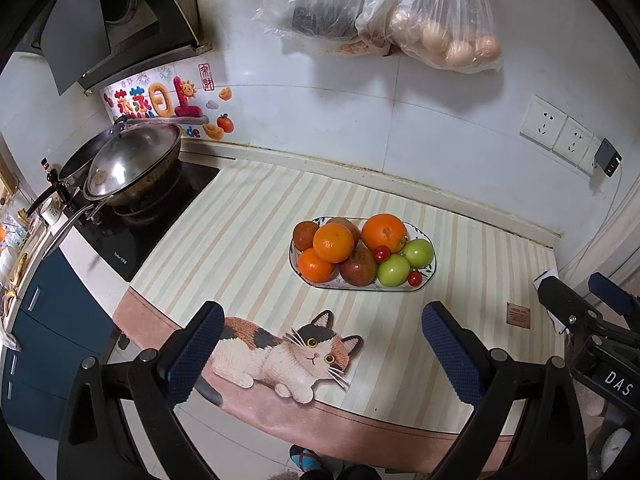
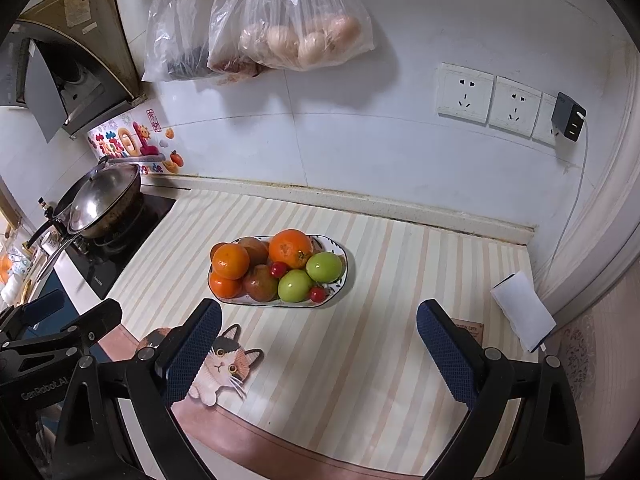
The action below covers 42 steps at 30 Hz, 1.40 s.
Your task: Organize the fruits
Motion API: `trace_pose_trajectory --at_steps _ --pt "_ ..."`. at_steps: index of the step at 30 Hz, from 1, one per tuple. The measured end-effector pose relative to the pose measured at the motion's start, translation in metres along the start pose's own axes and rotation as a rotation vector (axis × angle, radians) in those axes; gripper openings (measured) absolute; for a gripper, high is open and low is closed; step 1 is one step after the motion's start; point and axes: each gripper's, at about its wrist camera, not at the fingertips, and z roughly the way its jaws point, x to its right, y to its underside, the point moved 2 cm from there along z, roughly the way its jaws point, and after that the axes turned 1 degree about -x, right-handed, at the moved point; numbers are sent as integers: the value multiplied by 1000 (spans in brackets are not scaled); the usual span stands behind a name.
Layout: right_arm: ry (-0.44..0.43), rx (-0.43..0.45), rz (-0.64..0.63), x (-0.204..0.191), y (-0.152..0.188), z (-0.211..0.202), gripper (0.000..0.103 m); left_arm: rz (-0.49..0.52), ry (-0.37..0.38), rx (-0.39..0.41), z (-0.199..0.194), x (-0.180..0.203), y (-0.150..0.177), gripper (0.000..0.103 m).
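The plate [image 1: 428, 278] of oranges [image 1: 384, 233], green apples [image 1: 418, 253] and small red fruits sits mid-desk [image 2: 400, 280], toward the back edge. The left gripper [image 1: 324, 354] and right gripper [image 2: 318, 350] hover near the front edge, jaws wide and holding nothing.

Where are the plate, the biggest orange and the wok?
plate [image 2: 341, 276]: right wrist view, bare right rim.
biggest orange [image 2: 290, 249]: right wrist view, middle of its peel.
wok [image 1: 136, 162]: left wrist view, on its lid.
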Motion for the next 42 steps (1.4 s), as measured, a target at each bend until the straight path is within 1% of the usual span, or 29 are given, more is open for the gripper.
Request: trace_pose_trajectory --at_steps 35,42 --pt "1 -1 -5 1 0 2 100 -4 9 10 -4 4 -2 101" --pt "2 -3 -13 3 5 0 100 -5 14 9 -5 7 3 101"
